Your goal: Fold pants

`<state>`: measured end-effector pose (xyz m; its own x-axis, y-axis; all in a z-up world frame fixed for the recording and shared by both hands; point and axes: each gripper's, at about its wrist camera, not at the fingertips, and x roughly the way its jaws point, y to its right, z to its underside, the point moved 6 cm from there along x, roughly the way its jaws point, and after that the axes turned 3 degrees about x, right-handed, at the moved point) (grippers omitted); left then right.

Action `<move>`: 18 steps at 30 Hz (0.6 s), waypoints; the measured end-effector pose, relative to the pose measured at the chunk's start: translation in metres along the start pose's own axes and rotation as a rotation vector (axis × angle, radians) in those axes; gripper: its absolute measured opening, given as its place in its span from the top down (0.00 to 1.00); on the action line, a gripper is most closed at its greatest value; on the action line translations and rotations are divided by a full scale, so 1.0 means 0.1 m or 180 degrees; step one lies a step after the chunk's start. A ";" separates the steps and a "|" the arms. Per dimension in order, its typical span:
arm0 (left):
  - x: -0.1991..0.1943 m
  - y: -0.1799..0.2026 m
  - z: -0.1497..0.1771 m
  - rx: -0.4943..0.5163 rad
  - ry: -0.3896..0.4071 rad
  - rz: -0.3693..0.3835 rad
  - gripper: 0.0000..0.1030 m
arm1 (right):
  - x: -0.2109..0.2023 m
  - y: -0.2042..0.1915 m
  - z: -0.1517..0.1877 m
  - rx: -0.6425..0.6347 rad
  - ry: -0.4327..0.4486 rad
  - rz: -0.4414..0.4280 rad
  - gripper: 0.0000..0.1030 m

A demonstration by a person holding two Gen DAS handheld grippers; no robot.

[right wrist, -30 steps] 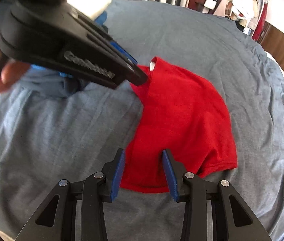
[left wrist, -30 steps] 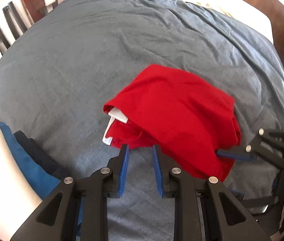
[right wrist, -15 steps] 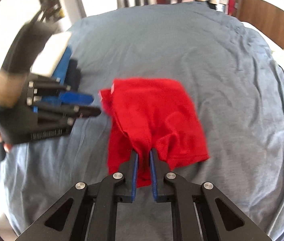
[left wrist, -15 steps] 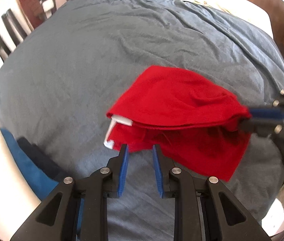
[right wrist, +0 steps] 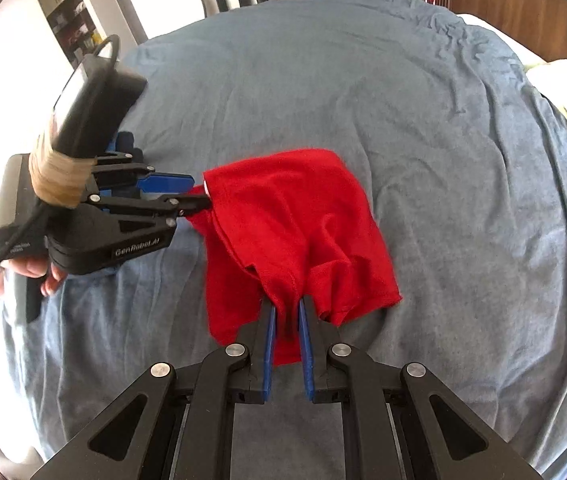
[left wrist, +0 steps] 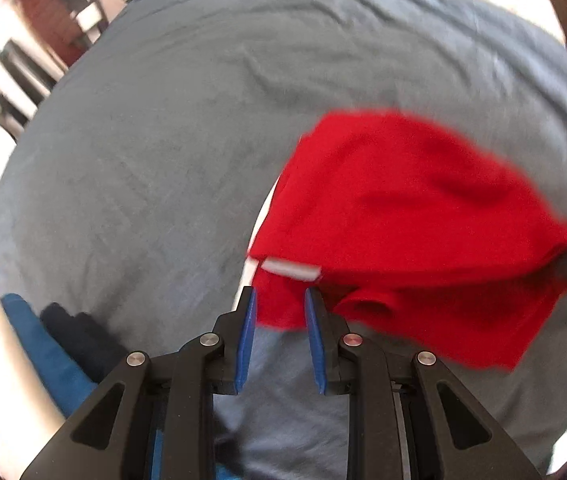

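My right claw (right wrist: 286,311) pinches the soft, light red pants (right wrist: 295,220) at a bunched hem; my left claw (left wrist: 279,300), parted, straddles the waistband corner.

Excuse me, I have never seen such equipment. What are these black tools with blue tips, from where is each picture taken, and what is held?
These are hand-held grippers, not a robot; a person carries one in each hand. Each picture comes from a camera mounted on one gripper, looking along its fingers. The right gripper has just been closing and now pinches a fold of the red pants, which lie on a grey bedspread. The left gripper is at the pants' other end, near a white label; cloth sits between its fingers, not yet pressed. Dark folded clothes lie beside it.
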<state>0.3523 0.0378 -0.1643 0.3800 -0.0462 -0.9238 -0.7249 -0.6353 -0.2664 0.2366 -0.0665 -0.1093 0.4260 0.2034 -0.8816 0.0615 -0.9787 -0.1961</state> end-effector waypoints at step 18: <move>-0.01 -0.40 -0.17 -0.1101 0.0151 0.0616 0.55 | 0.16 -0.13 0.24 -0.0239 -0.0269 -0.0107 0.88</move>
<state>0.3904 0.0500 -0.1477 0.2874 -0.2210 -0.9319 -0.5526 -0.8330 0.0271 0.2209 -0.0496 -0.1310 0.3452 0.2348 -0.9087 0.1432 -0.9700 -0.1962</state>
